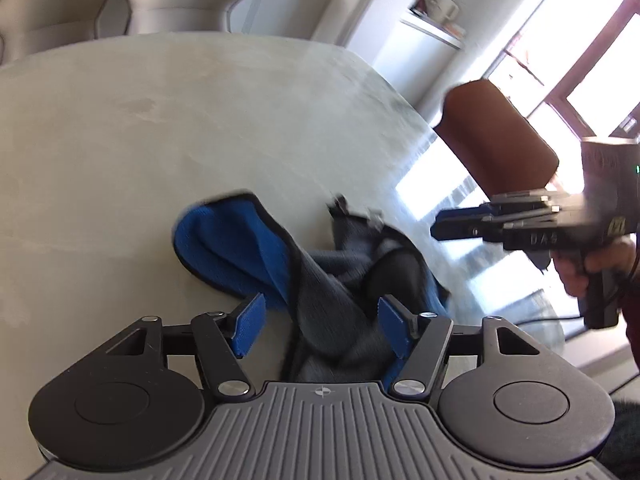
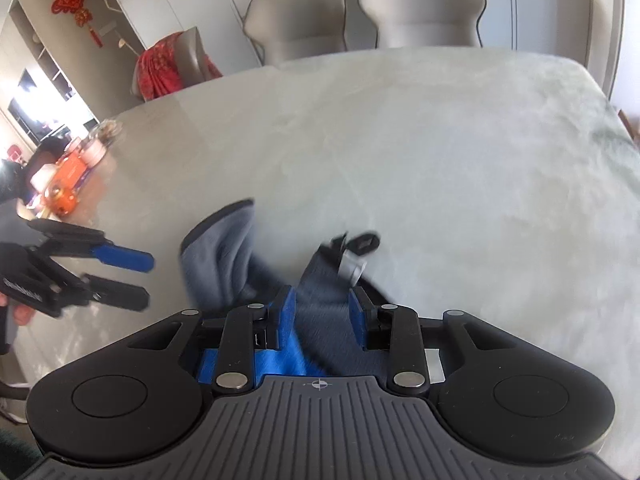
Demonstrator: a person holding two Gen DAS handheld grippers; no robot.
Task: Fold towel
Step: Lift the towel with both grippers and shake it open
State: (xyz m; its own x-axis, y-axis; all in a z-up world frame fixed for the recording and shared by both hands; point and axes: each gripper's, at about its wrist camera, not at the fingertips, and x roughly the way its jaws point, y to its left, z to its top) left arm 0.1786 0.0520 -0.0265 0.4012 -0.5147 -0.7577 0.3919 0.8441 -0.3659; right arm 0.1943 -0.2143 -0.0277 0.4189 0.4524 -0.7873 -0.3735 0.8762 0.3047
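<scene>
Towel (image 1: pixel 256 248) crumpled on table (image 1: pixel 160 120); both left gripper (image 1: pixel 322 326) and right gripper (image 2: pixel 322 316) released. Chairs (image 2: pixel 360 12) seen beyond table.

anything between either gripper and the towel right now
Nothing visible does. The crumpled blue and grey towel lies bunched on the table, directly ahead of the left gripper and the right gripper, whose jaws both stand open with cloth showing in the gap.
</scene>
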